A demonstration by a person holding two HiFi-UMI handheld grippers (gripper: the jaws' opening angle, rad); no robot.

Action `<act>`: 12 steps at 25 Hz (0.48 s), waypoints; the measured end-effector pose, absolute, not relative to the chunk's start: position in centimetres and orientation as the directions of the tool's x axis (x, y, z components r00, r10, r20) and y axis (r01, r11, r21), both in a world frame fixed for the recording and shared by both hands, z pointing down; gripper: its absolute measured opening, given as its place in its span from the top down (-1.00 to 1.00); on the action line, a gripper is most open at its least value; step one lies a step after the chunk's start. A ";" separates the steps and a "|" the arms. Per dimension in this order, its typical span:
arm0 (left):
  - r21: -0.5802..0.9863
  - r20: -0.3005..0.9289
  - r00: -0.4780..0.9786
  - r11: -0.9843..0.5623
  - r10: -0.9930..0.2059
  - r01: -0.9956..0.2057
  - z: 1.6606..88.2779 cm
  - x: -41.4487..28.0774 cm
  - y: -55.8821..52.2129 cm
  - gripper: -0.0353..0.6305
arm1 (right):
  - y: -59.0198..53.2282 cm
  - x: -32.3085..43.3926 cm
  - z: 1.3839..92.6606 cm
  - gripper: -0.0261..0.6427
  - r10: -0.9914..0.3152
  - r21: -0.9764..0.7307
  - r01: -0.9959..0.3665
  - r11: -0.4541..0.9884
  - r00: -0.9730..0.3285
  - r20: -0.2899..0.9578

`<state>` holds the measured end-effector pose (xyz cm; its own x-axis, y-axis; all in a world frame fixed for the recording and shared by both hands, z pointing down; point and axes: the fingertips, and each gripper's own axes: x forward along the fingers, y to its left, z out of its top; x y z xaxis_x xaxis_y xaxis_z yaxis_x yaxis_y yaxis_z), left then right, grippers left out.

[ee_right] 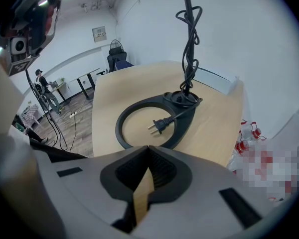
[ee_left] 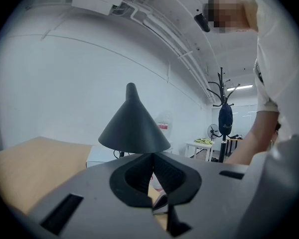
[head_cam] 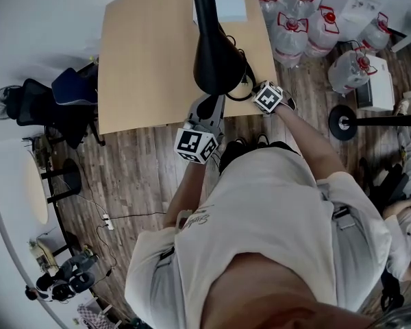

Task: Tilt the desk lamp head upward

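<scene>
Only right claw [ee_right: 148, 148] sees plug [ee_right: 159, 126], left claw [ee_left: 153, 156] sees lamp head [ee_left: 133, 126], both closed, empty

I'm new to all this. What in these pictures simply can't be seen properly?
Head view: the lamp shade covers most of the ring base; the lamp arm is cut off by the top edge.
Left gripper view: the left gripper hides everything below the lamp shade's rim.
Right gripper view: the lamp arm leaves the top edge, so the lamp shade is unseen; a mosaic patch blurs the lower right.
</scene>
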<state>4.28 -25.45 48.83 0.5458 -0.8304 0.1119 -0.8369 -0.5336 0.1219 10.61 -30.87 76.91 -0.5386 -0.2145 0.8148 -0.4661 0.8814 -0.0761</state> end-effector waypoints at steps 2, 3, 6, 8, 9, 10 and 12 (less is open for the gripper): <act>0.107 0.095 0.546 -0.536 -0.832 -0.837 47.7 4.4 -24.6 0.85 | -30.8 10.8 77.0 0.94 -0.214 -0.075 -0.466 0.882 -0.537 0.816; 0.101 0.088 0.545 -0.537 -0.834 -0.838 47.0 4.4 -24.3 0.85 | -30.9 10.8 76.8 0.94 -0.219 -0.068 -0.463 0.884 -0.538 0.814; 0.089 0.080 0.544 -0.537 -0.835 -0.839 45.1 4.2 -23.4 0.85 | -31.2 10.7 76.5 0.94 -0.228 -0.057 -0.461 0.885 -0.539 0.811; 0.080 0.075 0.540 -0.535 -0.838 -0.841 43.8 3.9 -22.8 0.85 | -31.2 10.4 76.5 0.94 -0.233 -0.053 -0.460 0.886 -0.542 0.808; 0.078 0.071 0.536 -0.532 -0.841 -0.843 43.3 3.9 -22.5 0.85 | -31.1 10.4 76.5 0.94 -0.234 -0.052 -0.460 0.887 -0.542 0.807; 0.079 0.066 0.533 -0.528 -0.844 -0.846 42.7 3.9 -22.2 0.85 | -31.1 10.4 76.6 0.94 -0.235 -0.050 -0.460 0.886 -0.540 0.808; 0.083 0.058 0.527 -0.522 -0.848 -0.849 41.4 3.9 -21.9 0.85 | -31.1 10.4 76.7 0.94 -0.235 -0.047 -0.459 0.887 -0.536 0.811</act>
